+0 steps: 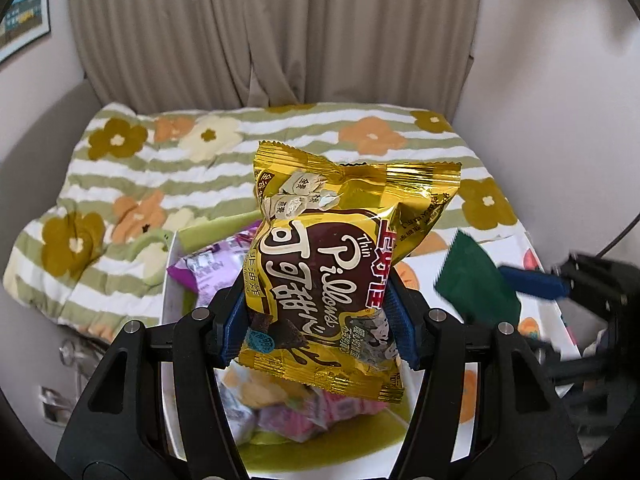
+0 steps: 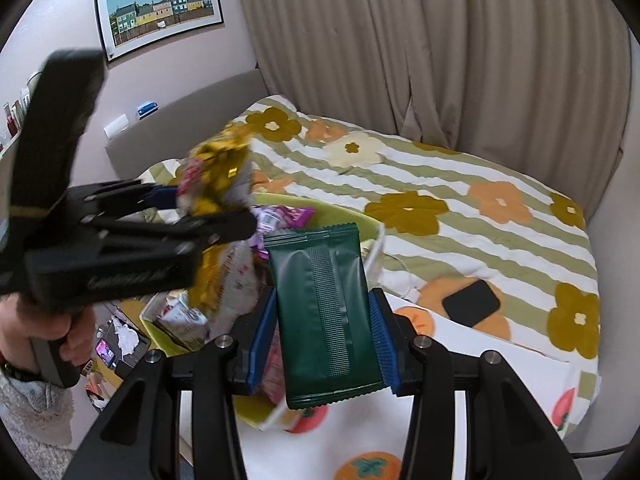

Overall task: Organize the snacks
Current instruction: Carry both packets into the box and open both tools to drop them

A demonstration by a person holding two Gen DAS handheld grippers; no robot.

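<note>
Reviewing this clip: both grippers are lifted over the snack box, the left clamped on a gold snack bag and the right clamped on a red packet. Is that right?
Not quite. The right gripper is clamped on a dark green packet, not a red one, as the right wrist view shows. The left gripper does hold the gold snack bag over the snack box.

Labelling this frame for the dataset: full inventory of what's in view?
gold snack bag: 1, gold and brown, held in the left gripper above the box
green packet: 1, dark green, held in the right gripper
snack box: 1, white outside, lime green inside, on the bed, several purple and pink packets in it
quilt: 1, green-and-white stripes with flowers, on the bed
phone: 1, black, on the quilt
framed picture: 1, on the wall
curtain: beige, behind the bed
left gripper: shut
right gripper: shut
hand: 1, holding the left gripper
</note>
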